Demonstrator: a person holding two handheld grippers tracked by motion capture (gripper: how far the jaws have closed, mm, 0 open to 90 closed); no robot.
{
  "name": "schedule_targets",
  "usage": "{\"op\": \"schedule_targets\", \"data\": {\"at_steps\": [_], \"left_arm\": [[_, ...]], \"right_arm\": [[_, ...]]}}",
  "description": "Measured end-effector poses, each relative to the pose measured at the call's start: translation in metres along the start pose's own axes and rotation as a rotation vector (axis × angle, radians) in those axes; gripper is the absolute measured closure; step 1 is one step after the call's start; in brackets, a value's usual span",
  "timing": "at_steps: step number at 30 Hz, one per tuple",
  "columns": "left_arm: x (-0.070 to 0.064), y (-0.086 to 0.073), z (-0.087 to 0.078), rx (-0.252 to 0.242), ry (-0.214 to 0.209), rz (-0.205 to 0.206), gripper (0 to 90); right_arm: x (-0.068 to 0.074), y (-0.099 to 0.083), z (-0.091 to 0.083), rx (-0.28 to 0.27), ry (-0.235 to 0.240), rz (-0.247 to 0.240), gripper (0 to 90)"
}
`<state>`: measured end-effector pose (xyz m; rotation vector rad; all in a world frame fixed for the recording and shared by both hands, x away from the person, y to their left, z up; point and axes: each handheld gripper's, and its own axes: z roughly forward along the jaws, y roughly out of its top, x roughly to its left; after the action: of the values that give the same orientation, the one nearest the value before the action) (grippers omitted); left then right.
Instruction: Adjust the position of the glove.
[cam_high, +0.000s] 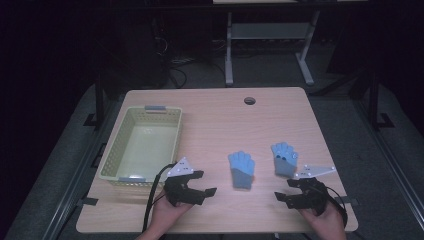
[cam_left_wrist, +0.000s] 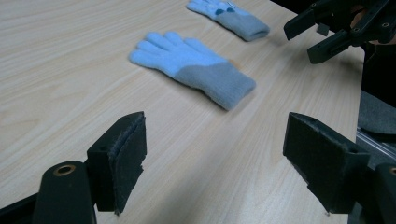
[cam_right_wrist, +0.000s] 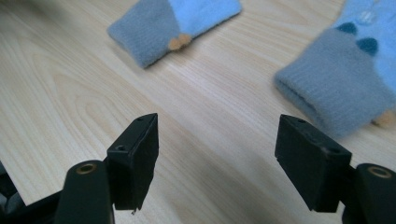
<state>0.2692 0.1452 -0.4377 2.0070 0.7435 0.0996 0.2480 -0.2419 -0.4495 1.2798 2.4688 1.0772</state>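
Note:
Two light blue gloves with grey cuffs lie flat on the wooden table. One glove (cam_high: 241, 169) (cam_left_wrist: 192, 66) (cam_right_wrist: 172, 24) is near the middle. The other glove (cam_high: 284, 159) (cam_left_wrist: 229, 17) (cam_right_wrist: 343, 77) lies to its right and has dark blue dots. My left gripper (cam_high: 209, 185) (cam_left_wrist: 215, 154) is open, low over the table just left of the middle glove. My right gripper (cam_high: 281, 193) (cam_right_wrist: 217, 158) is open too, just in front of the right glove's cuff. Nothing sits between either pair of jaws. The right gripper also appears far off in the left gripper view (cam_left_wrist: 303, 37).
A pale yellow plastic basket (cam_high: 111, 156) stands at the table's left side, behind my left gripper. A round cable hole (cam_high: 249, 100) is near the far edge. The table's front edge (cam_high: 215, 231) lies close beneath both hands.

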Motion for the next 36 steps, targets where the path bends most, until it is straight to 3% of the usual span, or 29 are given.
{"op": "schedule_targets", "data": {"at_steps": [15, 26, 36], "left_arm": [[0.000, -0.001, -0.003, -0.009, -0.008, -0.002, 21.6], [0.003, 0.000, -0.007, -0.036, -0.027, -0.021, 21.7], [0.002, 0.001, -0.010, -0.049, -0.023, -0.014, 21.9]], "right_arm": [[-0.002, 0.010, -0.004, 0.002, 0.003, -0.009, 29.0], [-0.018, 0.035, -0.006, 0.051, -0.013, -0.010, 28.9], [-0.031, 0.063, -0.007, 0.084, -0.034, -0.020, 31.0]]}}
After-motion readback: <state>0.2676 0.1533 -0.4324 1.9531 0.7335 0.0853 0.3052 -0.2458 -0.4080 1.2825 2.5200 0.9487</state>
